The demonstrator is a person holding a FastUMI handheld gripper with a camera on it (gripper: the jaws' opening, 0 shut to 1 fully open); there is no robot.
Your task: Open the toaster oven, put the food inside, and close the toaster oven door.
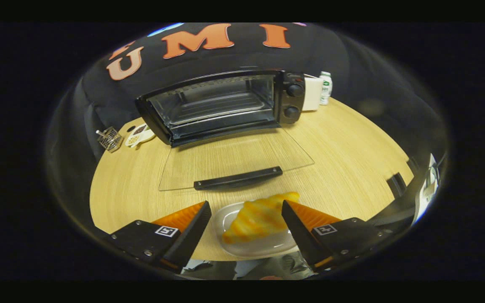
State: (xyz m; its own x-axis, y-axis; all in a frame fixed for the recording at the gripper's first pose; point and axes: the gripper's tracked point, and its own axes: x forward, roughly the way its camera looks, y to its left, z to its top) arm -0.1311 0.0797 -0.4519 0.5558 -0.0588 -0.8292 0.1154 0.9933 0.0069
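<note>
claw (244, 216) apart astride croissant (257, 219) on plate (259, 248), oven (219, 105) door (234, 158) down ahead, perhaps a bottle (326, 87) beyond

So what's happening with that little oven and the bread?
A person is holding a gripper over a wooden table. Its two fingers are spread open on either side of a croissant, which lies on a clear plate, not squeezed yet. Beyond the fingers, the toaster oven is already open, with its glass door folded down flat toward the plate. The rack inside looks bare, so the croissant has not gone in yet.
</note>
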